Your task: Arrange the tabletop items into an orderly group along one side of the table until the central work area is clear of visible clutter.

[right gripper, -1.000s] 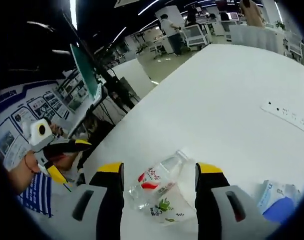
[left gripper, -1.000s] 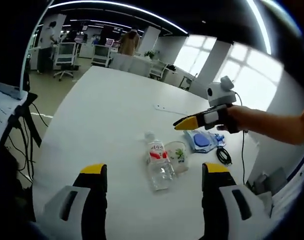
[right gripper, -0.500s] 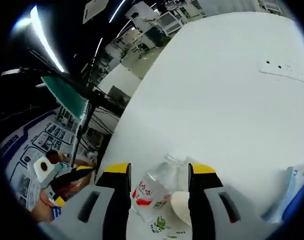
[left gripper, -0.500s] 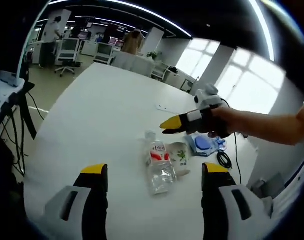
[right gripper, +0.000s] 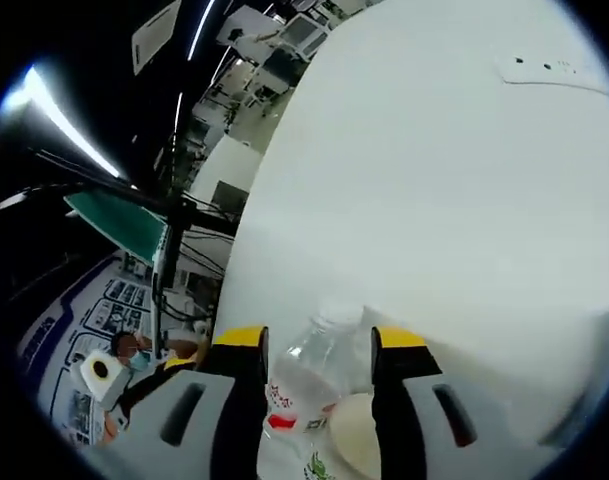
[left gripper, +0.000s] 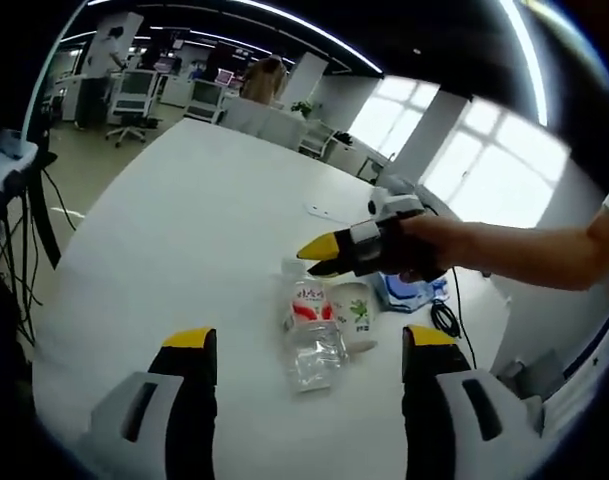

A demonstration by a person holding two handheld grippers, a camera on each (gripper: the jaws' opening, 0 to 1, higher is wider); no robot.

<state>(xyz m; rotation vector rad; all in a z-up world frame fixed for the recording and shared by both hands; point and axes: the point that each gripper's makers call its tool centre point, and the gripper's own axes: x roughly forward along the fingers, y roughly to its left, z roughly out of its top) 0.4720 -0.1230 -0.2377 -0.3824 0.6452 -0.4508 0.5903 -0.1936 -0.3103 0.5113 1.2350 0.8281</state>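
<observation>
While the left tongs hang spread and empty at the bottom of the left gripper view, the bottle lies on its side on the white surface just above and between their tips, centre frame, long axis running up-frame w/ the cap end at top, slightly left. Right of it, touching, stands a paper cup w/ a green print. Right again, upper centre-right, the right tongs come in from the right in a hand, yellow tips over the bottle's cap end; from this angle can't tell how wide they stand. Behind them a blue-and-white packet, then a black cable near the surface's right edge. A pale strip lies further up.

In the right gripper view, lower left, the left tongs w/ a hand; centre bottom, the right tongs are spread w/ the bottle neck between the jaws, not pinched, cup rim just right of it. Strip upper right.

Judgement: right hand is nearer, and its jaws straddle the bottle across its long axis. Cup pressed against the bottle is the obstacle; it could tip if the bottle drags.
</observation>
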